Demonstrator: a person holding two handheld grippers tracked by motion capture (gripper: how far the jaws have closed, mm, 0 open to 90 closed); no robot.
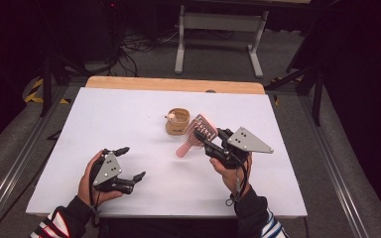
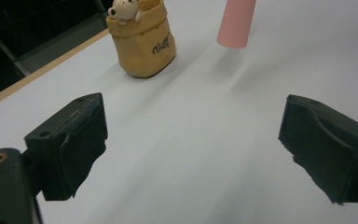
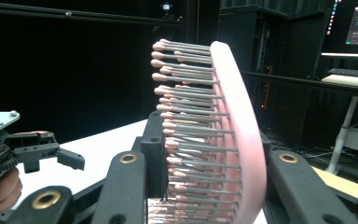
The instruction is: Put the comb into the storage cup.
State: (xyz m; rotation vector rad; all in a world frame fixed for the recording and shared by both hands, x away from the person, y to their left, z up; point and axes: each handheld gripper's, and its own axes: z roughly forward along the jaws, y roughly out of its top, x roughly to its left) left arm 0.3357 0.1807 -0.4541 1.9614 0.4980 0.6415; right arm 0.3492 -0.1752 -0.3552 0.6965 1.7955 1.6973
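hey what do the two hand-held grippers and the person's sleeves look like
Both hand-held grippers, the left and the right, are black, with two blocky black jaws tipped by dark pads. Brass-coloured pivot rings mark the linkages. Each carries a grey three-cornered plate dotted with small holes. A black cable trails from the right one. The sleeves are dark with red, white and blue stripes.

bright lit table (image 1: 129, 114), dark bg, soft shadows, slight blur

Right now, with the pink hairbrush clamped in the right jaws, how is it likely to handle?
The pink hairbrush looks stiff: its back holds its curve in the right gripper. Probably light, since its handle hangs unsupported. The bristles may flex, so the grip could shift.
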